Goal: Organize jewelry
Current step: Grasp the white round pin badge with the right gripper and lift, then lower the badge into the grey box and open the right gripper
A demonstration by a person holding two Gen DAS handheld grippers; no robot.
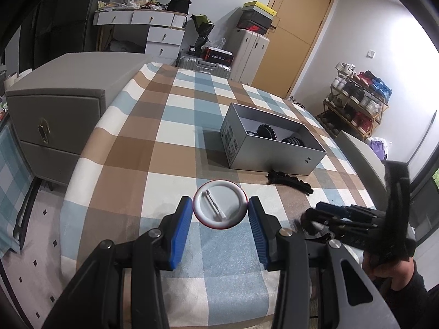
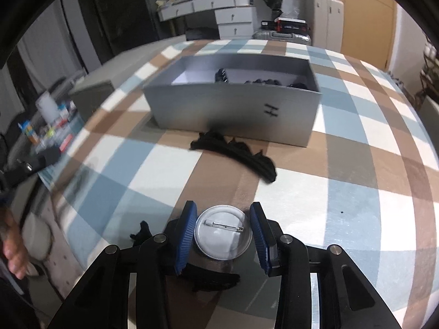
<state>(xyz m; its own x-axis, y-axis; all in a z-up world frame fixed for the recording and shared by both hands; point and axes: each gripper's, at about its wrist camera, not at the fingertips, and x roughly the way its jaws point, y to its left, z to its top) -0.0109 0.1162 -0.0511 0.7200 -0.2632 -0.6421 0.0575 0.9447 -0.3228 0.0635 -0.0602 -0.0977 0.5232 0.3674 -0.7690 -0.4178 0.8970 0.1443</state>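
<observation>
A round pin badge [image 1: 218,205], back side up with its clasp showing, sits between the blue pads of my left gripper [image 1: 219,208]; the pads touch its rim on both sides. My right gripper [image 2: 223,219] holds a second badge [image 2: 223,233] the same way, above a black item on the cloth. A grey open box [image 1: 270,144] holds dark hair accessories; it also shows in the right wrist view [image 2: 233,109]. A black hair clip [image 1: 290,182] lies in front of the box, and shows in the right wrist view [image 2: 241,156]. The right gripper [image 1: 323,213] shows at the left view's right edge.
A checked tablecloth [image 1: 175,137] covers the table. A grey nightstand [image 1: 55,126] stands left of it. Suitcases, a desk, a door and a shoe rack [image 1: 356,98] stand behind. A cluttered shelf [image 2: 52,128] is at the left in the right wrist view.
</observation>
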